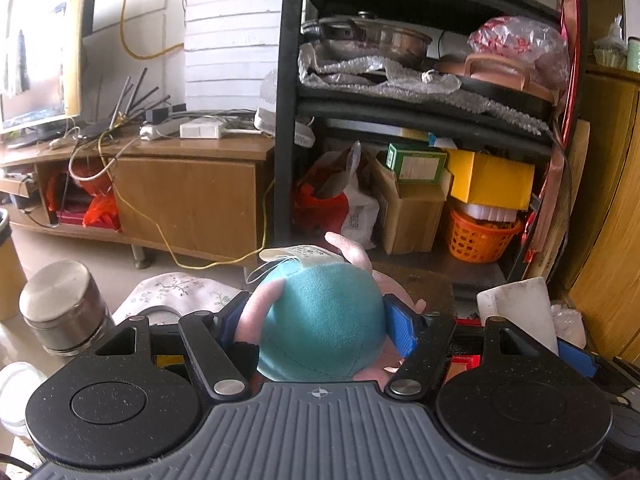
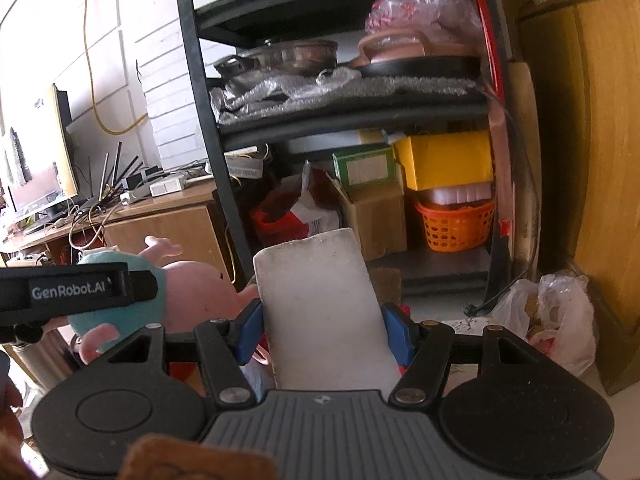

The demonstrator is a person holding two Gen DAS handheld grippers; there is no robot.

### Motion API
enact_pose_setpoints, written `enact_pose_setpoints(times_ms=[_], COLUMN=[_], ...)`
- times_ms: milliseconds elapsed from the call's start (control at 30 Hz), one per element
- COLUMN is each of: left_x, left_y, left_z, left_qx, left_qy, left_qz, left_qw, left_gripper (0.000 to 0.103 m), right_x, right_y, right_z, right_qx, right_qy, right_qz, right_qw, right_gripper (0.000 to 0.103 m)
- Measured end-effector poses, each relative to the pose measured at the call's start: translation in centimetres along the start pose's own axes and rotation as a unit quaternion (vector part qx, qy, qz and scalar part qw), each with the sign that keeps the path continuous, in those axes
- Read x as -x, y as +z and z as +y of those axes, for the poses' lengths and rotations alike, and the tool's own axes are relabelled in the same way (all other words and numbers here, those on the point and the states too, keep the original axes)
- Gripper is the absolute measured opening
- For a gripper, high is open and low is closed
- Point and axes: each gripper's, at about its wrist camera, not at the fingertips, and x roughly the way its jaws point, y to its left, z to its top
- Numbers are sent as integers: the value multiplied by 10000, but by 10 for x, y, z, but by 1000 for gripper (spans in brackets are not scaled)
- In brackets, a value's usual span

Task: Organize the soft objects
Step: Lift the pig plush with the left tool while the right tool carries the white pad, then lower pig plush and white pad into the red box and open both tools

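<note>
Left gripper [image 1: 320, 320] clamping teal-and-pink plush toy [image 1: 320, 320], right gripper [image 2: 324, 330] pinching white sponge block [image 2: 320, 312], black shelf [image 2: 200, 92] ahead

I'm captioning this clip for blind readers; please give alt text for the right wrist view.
The right gripper clamps a white sponge block, facing a cluttered black shelf. At left, the left gripper holds a teal-and-pink plush toy.

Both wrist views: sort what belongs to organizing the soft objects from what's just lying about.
Job:
- plush toy, clamped by left gripper
- white sponge block, clamped by right gripper

Lying about:
- orange basket
- steel pot
- yellow box
- metal canister
</note>
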Motion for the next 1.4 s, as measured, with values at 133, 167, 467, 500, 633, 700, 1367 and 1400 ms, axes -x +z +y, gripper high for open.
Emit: enact_pose_setpoints(times_ms=[133, 167, 467, 500, 633, 700, 1367, 1400], left_x=[-8, -11, -12, -11, -11, -8, 64, 65], left_y=[-1, -1, -1, -1, -3, -4, 0, -2], left_z=[4, 4, 3, 2, 1, 1, 18, 21], left_qx=[-12, -10, -117, -117, -190, -216, -105, -121], left_qy=[60, 74, 69, 62, 67, 76, -182, -177], left_qz=[59, 75, -24, -33, 17, 5, -519, -501], left_qw=[10000, 9999, 9999, 9999, 9998, 9997, 9984, 9985], left_gripper=[69, 69, 73, 73, 73, 73, 79, 79], right_x=[-12, -14, -28, -28, -27, -24, 32, 33], right_y=[-4, -5, -12, -12, -12, -11, -2, -4], right_z=[0, -1, -4, -5, -7, -8, 17, 17], right_qx=[-34, -39, -100, -115, -189, -228, -7, 42], right_qy=[9, 2, 27, 31, 28, 39, 181, 127], right_qz=[103, 107, 335, 348, 351, 336, 42, 48], right_qw=[9999, 9999, 9994, 9993, 9992, 9992, 9998, 9999], right_gripper=[34, 35, 37, 37, 37, 38, 44, 44])
